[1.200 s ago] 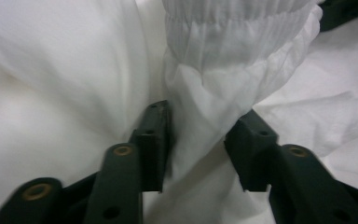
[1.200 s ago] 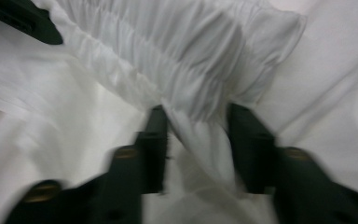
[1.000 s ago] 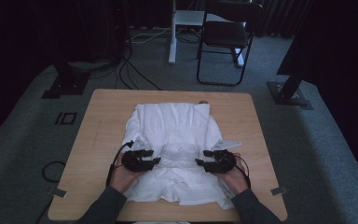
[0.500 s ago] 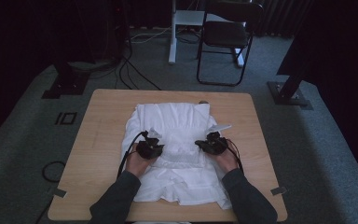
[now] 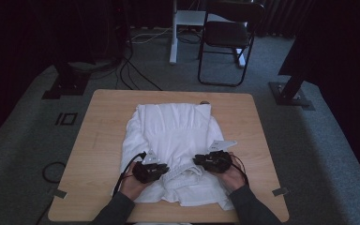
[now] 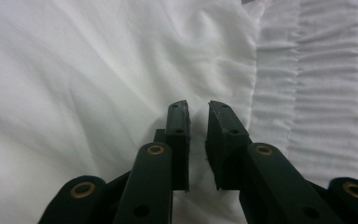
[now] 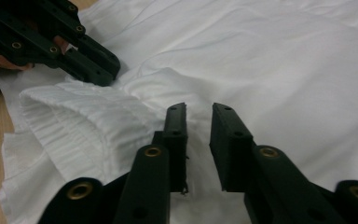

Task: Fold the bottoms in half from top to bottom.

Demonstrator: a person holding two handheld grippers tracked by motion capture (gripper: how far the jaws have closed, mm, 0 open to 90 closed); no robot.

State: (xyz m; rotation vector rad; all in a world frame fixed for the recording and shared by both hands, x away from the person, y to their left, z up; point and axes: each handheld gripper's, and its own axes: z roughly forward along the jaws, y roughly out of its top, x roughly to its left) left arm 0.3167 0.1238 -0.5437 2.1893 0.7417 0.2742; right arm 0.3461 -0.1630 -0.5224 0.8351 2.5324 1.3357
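So the white garment [image 5: 171, 143] is spread flat in the middle of the wooden table [image 5: 96, 140], looks like a folding job with the ribbed waistband [image 5: 180, 171] bunched up at the near end. Going left to right: the left gripper [image 5: 161, 167] sits low over the near-left part of the cloth, just beside that ribbed band, and in the left gripper view its jaws stand only a narrow gap apart with nothing between them, just hovering over smooth fabric [image 6: 98, 70]. The right gripper [image 5: 200, 160] mirrors it on the other side of the band, jaws also narrow and empty, pointed at the cloth beside the ribbed band [image 7: 74, 121]. My guess is both are lined up symmetrically so they can pinch the fabric evenly and fold it without skewing.
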